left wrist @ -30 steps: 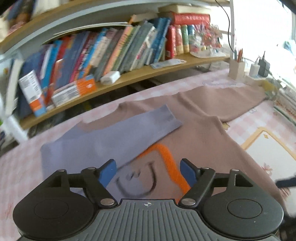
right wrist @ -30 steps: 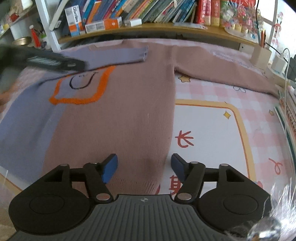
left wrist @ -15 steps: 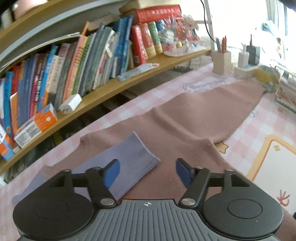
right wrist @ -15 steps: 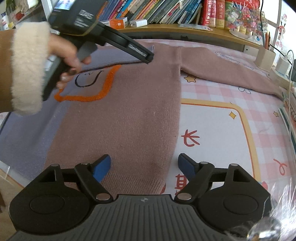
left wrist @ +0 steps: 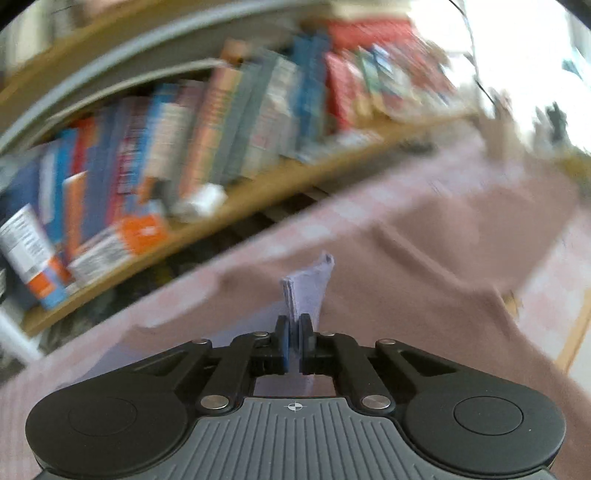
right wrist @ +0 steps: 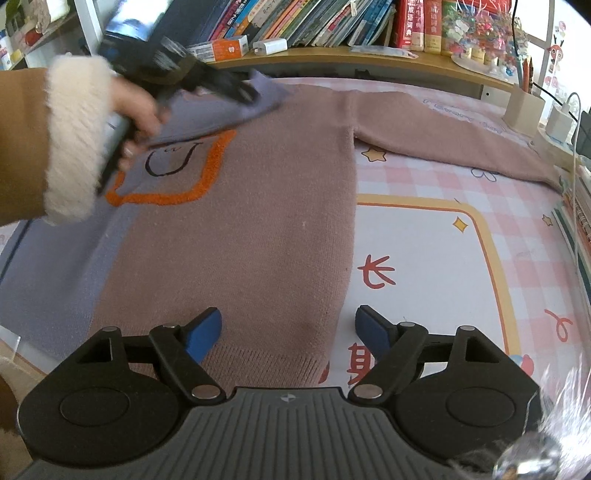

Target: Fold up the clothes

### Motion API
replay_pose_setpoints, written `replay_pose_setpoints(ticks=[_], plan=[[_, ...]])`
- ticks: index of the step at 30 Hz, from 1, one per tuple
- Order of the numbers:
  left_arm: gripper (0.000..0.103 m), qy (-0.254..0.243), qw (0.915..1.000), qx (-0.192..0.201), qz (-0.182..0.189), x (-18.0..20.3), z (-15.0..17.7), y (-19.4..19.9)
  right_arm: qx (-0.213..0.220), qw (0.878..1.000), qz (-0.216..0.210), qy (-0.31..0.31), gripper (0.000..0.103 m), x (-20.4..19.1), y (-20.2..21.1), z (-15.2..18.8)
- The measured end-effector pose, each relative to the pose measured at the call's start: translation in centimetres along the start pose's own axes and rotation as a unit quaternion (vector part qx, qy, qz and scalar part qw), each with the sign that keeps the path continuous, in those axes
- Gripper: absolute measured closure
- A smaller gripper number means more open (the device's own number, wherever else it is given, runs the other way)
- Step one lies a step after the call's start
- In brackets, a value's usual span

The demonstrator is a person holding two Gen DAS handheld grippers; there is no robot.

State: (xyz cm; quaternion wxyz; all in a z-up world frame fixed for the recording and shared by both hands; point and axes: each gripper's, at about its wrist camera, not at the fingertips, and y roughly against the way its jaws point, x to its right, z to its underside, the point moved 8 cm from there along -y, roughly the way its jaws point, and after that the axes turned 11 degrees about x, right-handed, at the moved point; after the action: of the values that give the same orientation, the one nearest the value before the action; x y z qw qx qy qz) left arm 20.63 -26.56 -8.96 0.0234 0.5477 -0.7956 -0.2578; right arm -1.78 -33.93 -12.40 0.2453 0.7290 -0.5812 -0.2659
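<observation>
Pinching the ribbed cuff of the lavender knit sleeve (left wrist: 308,291), the left gripper (left wrist: 294,341) has its blue-padded jaws pressed together on the fabric, which stands up in a thin fold between them. Seen from the right wrist camera, that same left gripper (right wrist: 255,95) is held by a hand (right wrist: 135,107) in a tan sleeve with a fluffy cream cuff, and it lifts the lavender sleeve (right wrist: 221,110) above the upper left chest of the garment. The garment is a mauve-brown knit sweater (right wrist: 258,221) with a lavender left side, lying flat and face up on a pink checked table mat (right wrist: 461,177); on its chest is an orange outlined patch with a black smiley face (right wrist: 173,162). Its other mauve sleeve (right wrist: 443,129) stretches straight out to the right across the mat. The right gripper (right wrist: 289,328) hovers low over the sweater's hem near its right edge, its blue-padded jaws wide apart and holding nothing; the left finger is over the knit, the right finger over the mat's white panel with red characters (right wrist: 376,273). Behind the mat, a wooden shelf of upright books (right wrist: 314,22) runs along the back, and a small beige pen holder (right wrist: 524,110) stands at the far right.
</observation>
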Motion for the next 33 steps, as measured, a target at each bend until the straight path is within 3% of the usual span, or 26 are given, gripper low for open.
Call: replay_pose_setpoints(ticks=[4,8,13,17,24,33], plan=[[0.099,0.071,0.9952,0.038,-0.055,-7.4,-1.1,3.8,-0.001,1.000,0.008,0.004,0.024,-0.2,-0.1,0.0],[0.099,0.120,0.9833,0.057,-0.125,-15.9,-0.8,8.0,-0.001,1.000,0.017,-0.002,0.024,-0.3,-0.2,0.0],[0.099,0.132,0.9664,0.045,-0.216,-25.7,2.1,13.0,-0.002,0.999,0.036,-0.017,0.024,-0.4,-0.3,-0.2],[0.099,0.143,0.9545,0.017,-0.261,-31.4,5.6,16.1,-0.006,0.999,0.049,-0.018,0.023,-0.5,-0.6,-0.2],[0.099,0.152,0.9387,-0.011,-0.309,-36.6,9.8,18.5,-0.014,0.998,0.064,-0.025,0.023,-0.8,-0.9,-0.4],[0.099,0.142,0.9370,-0.044,-0.316,-39.1,12.9,18.8,-0.014,0.996,0.081,-0.036,0.021,-1.2,-1.3,-0.5]])
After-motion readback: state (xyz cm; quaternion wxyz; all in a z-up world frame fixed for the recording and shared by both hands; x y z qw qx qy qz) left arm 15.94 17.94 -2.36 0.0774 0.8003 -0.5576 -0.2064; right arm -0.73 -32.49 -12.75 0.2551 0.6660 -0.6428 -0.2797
